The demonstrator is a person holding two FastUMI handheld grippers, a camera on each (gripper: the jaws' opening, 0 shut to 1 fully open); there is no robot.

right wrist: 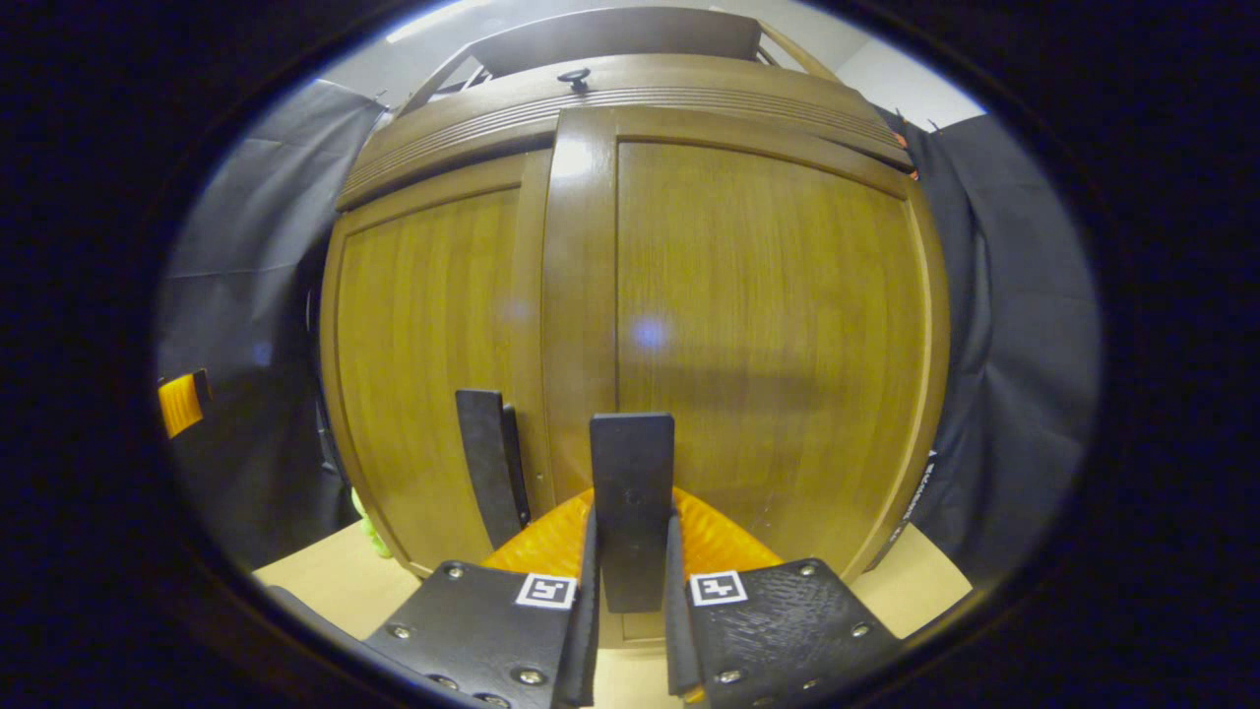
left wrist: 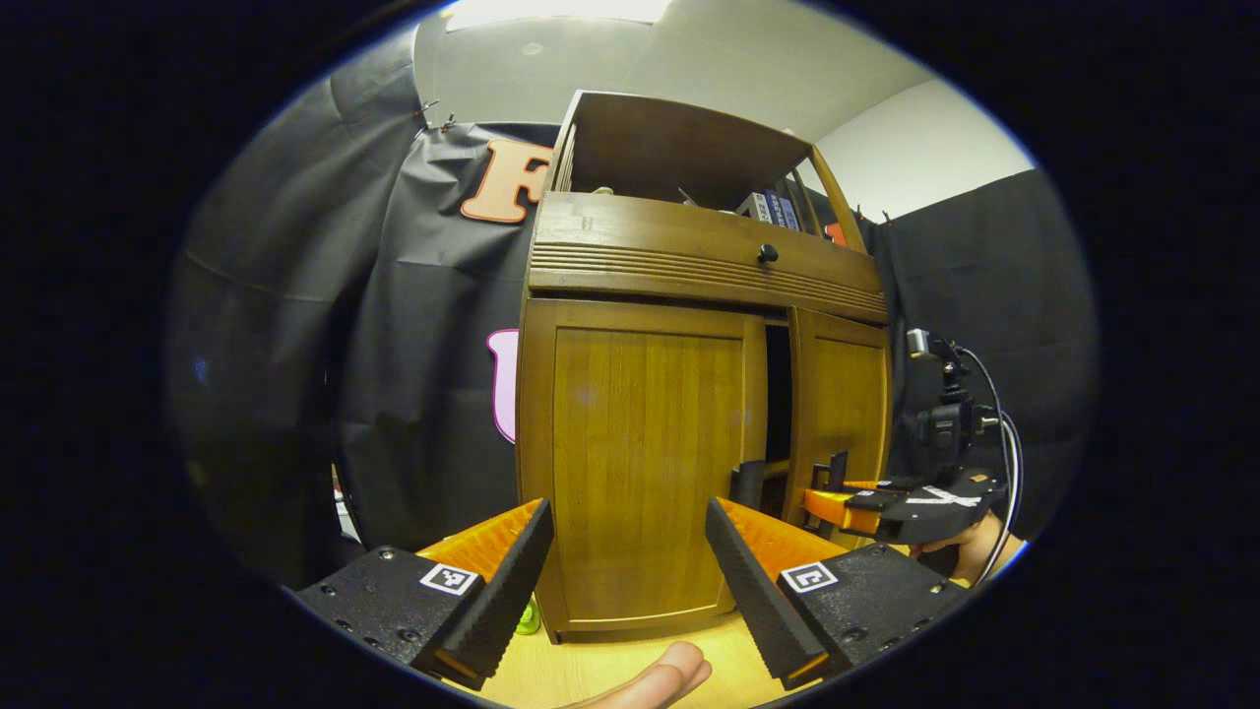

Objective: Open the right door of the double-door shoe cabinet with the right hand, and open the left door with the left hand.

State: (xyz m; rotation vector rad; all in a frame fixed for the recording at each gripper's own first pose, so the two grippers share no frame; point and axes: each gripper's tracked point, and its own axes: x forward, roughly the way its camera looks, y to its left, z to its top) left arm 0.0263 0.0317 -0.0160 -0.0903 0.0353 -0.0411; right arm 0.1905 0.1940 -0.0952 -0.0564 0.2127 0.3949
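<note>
The brown wooden shoe cabinet (left wrist: 689, 414) stands on the light bench (right wrist: 325, 581). The right claw (right wrist: 630, 591) pinches the right door's flat black handle (right wrist: 632, 492); that door (left wrist: 837, 414) is slightly ajar. The left claw (left wrist: 630, 581) waits open before the closed left door (left wrist: 640, 463).

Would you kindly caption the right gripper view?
Right gripper shut on right door's black flat handle of brown wooden cabinet.

Your left gripper view sits back from the shoe cabinet (left wrist: 689, 394), low near the table (left wrist: 551, 670), facing its front slightly from the left and taking in its whole height. Your right gripper view is pressed close to the right door (right wrist: 768, 335) (low, tilted upward). Both views share the cabinet's two doors.
</note>
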